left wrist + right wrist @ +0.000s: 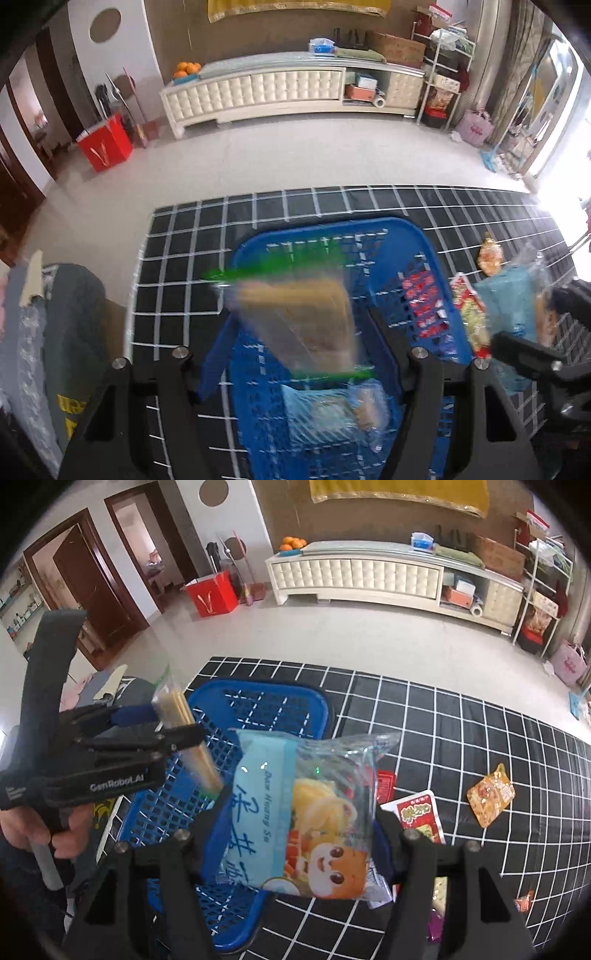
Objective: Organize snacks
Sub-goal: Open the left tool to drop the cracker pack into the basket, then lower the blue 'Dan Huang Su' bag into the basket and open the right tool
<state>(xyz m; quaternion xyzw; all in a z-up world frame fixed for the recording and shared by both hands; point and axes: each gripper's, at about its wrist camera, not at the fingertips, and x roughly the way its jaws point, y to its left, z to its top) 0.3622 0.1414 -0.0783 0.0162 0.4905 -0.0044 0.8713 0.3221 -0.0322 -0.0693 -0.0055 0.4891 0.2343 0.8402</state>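
Seen from the left wrist camera, the left gripper point(295, 332) holds a clear plastic packet of tan wafer sticks with green edging point(299, 314), its fingers clamped on the blurred pack directly above a blue perforated plastic basket point(424, 254) that sits on a black table cloth with a white grid point(184, 236). A pale blue snack bag point(332, 410) already lies on the basket's floor, and a red-printed packet point(424, 306) leans against the outside of its right wall. Just beyond that, a red-and-yellow pouch point(471, 317) and a small orange sachet point(489, 254) lie on the cloth, while the right gripper point(532, 354) enters at the edge with a light blue bag. From the right wrist camera, the right gripper point(295, 834) has its fingers shut on a light blue and clear snack bag printed with a cartoon face point(306, 812), held over the basket's near right corner point(258, 698). To the left, a hand point(55, 830) grips the handle of the left gripper point(177, 723), whose fingers pinch the wafer packet point(177, 709) upright over the basket. On the cloth point(461, 720) to the right rest the red-and-yellow pouch point(421, 816) and the orange sachet point(491, 794), well apart from the basket.
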